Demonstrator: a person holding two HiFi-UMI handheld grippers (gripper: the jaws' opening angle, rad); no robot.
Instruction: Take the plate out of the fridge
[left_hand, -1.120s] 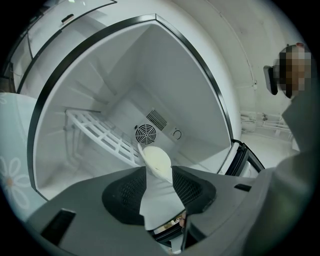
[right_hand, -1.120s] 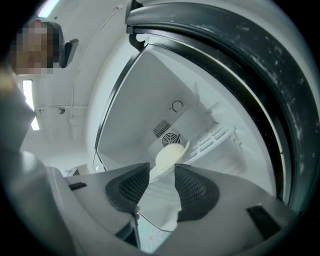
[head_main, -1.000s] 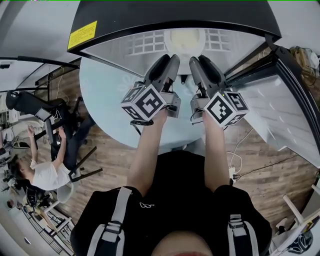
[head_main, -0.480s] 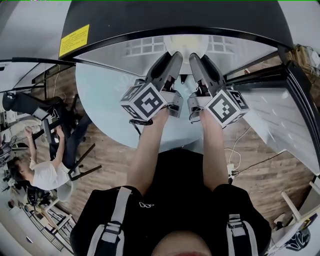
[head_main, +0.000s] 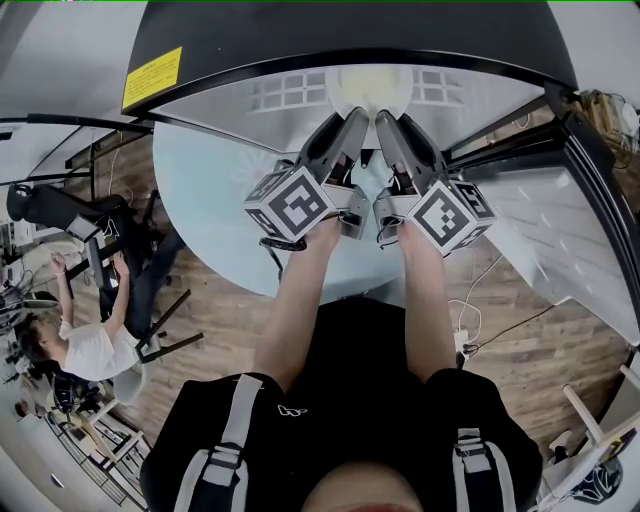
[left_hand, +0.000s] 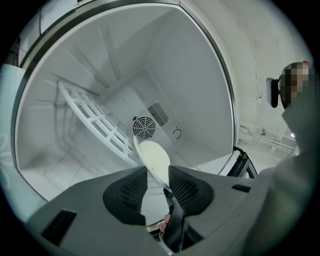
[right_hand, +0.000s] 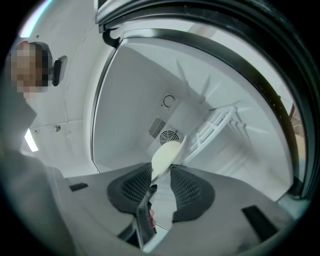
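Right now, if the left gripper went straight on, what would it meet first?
The plate: its rim already stands between the left gripper's jaws, which have just been closing, so contact would probably come almost at once.

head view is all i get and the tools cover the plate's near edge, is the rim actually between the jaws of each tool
Observer: Yes for the left tool. Its own view shows the plate rim standing between its two pads, and the jaws have just been closing.
Operator: and the right one
Observer: The right tool also has the rim between its pads, and its jaws have just been closing too. I cannot tell whether either tool's pads press on the plate yet.
Operator: whats behind the plate in there
Observer: A round fan grille sits on the fridge's back wall, right behind the plate.
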